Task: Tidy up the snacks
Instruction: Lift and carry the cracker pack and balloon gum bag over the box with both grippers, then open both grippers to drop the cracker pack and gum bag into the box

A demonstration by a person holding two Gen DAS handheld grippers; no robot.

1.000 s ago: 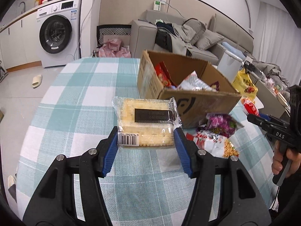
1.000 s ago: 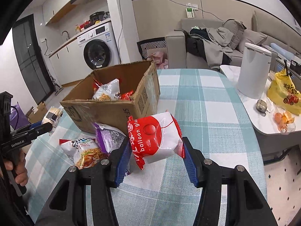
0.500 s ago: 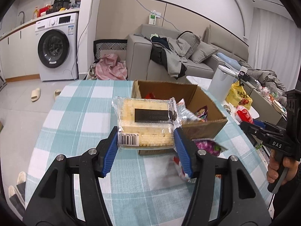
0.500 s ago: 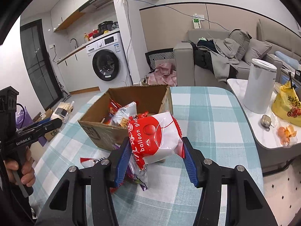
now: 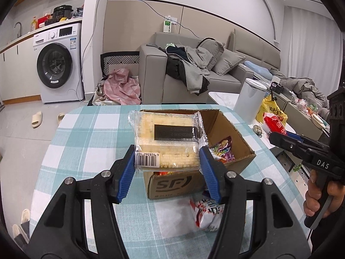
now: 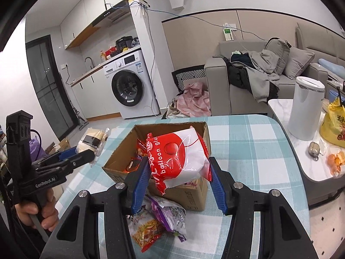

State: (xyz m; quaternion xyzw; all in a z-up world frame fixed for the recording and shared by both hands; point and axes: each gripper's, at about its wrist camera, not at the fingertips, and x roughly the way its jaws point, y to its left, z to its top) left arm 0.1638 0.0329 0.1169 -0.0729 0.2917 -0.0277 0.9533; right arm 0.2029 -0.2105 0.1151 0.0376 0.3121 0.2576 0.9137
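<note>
The left tool (image 5: 167, 161) is gripping a clear-wrapped yellow cake pack (image 5: 167, 138) between its blue pads, holding it in the air in front of the open cardboard box (image 5: 228, 129) on the checked worktop (image 5: 86, 133). The right tool (image 6: 179, 179) is clamping a red-and-white snack bag (image 6: 179, 155) above that box's near edge, while 2 loose packets, a purple packet (image 6: 170, 213) and an orange noodle packet (image 6: 146, 231), are lying on the worktop just below, against the box's front. A white canister (image 6: 306, 110) and a yellow bag (image 6: 334, 125) are sitting on the side table to the right, well apart.
</note>
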